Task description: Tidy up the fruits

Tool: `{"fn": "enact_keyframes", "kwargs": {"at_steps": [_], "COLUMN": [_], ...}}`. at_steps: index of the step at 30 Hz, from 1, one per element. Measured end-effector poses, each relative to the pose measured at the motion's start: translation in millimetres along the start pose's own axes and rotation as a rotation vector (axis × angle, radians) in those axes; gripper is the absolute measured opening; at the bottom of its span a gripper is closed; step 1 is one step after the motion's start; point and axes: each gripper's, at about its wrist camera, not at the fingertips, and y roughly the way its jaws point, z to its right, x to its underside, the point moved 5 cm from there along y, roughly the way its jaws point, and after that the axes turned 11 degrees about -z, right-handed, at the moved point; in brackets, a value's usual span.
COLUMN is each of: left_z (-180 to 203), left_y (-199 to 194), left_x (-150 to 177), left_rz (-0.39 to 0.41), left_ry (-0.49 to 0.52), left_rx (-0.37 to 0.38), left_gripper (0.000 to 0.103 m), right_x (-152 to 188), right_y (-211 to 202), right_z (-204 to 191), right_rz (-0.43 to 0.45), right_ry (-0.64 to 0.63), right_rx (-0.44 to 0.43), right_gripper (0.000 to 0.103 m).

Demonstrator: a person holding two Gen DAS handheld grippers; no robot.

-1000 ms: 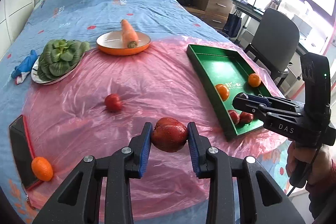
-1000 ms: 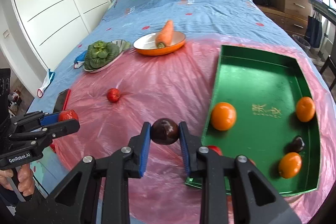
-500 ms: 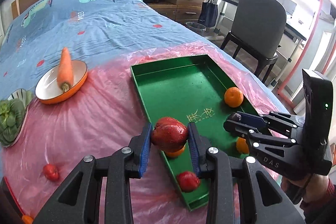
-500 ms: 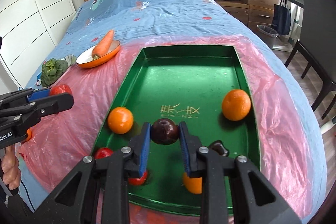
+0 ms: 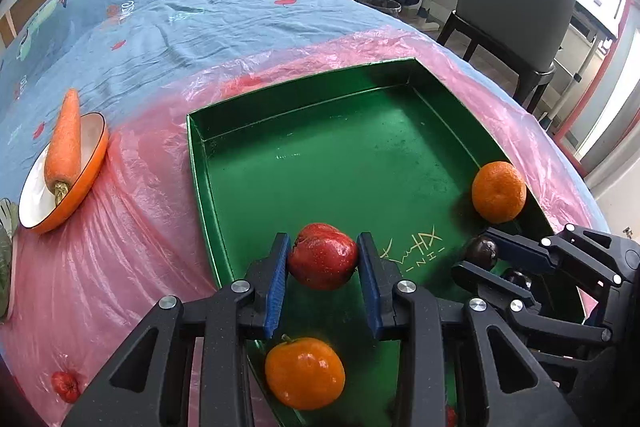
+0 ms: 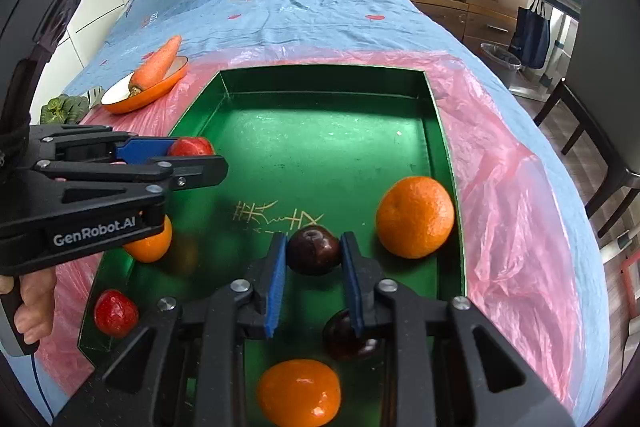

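My left gripper [image 5: 323, 261] clamps a red fruit [image 5: 322, 255] over the green tray [image 6: 332, 131]; my right gripper [image 6: 313, 253] pinches a dark plum [image 6: 314, 254]. "GenRobot.AI" reads only in the right view. Carrot [image 5: 64, 146] at ten o'clock.

Far half of the green tray [image 6: 320, 131] lies bare; oranges [image 6: 415, 215] and plums [image 6: 348, 339] apparently crowd the near end.

The left gripper [image 5: 323, 277] clamps a red fruit [image 5: 322, 255] above the green tray [image 5: 304, 163]. Beside it, the right gripper [image 5: 476, 259] holds a dark fruit [image 5: 481, 251]; two oranges [image 5: 498, 190] lie in the tray.
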Motion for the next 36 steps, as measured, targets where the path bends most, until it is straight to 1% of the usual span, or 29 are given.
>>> {"fn": "enact_keyframes", "kwargs": {"at_steps": [7,13,14,17,20,21,22,24,30,31,32,33,34,36], "left_z": [1,0,0,-1,0,1,1,2,9,10,10,10,10,10], "left_y": [16,15,14,11,5,3,-1,-10,-40,-45,-51,-56,-61,-71], "left_x": [2,2,3,4,8,10,11,14,26,29,31,33,37,43], "left_rz": [-0.042,-0.042,-0.04,-0.023,-0.015,-0.009,0.002,0.03,0.086,0.095,0.103,0.11,0.118,0.128], "left_ry": [-0.004,-0.007,-0.008,0.001,0.004,0.004,0.006,0.012,0.03,0.031,0.031,0.029,0.027,0.017], "left_rx": [-0.002,0.004,-0.004,-0.03,-0.027,-0.031,-0.037,-0.047,-0.055,-0.057,-0.058,-0.057,-0.055,-0.053], "left_gripper": [0.029,0.029,0.029,0.029,0.03,0.033,0.038,0.041,0.042,0.042,0.043,0.045,0.047,0.048], "right_x": [8,8,8,7,7,7,8,10,18,19,20,21,22,24], "right_y": [8,8,8,7,4,4,3,1,-9,-12,-15,-19,-23,-31], "right_z": [2,1,1,1,0,-1,-2,-3,-6,-7,-8,-8,-9,-11], "right_rz": [-0.021,-0.018,-0.017,-0.013,0.0,0.001,0.001,-0.003,0.004,0.007,0.013,0.02,0.026,0.036], "right_ry": [-0.002,-0.003,-0.003,0.0,0.007,0.01,0.013,0.015,0.024,0.027,0.03,0.031,0.032,0.038], "right_rx": [0.008,0.009,0.01,0.004,0.004,0.005,0.005,0.008,0.014,0.014,0.016,0.02,0.024,0.025], "right_gripper": [0.042,0.042,0.042,0.042,0.043,0.043,0.044,0.044,0.047,0.054,0.07,0.077,0.082,0.082]}}
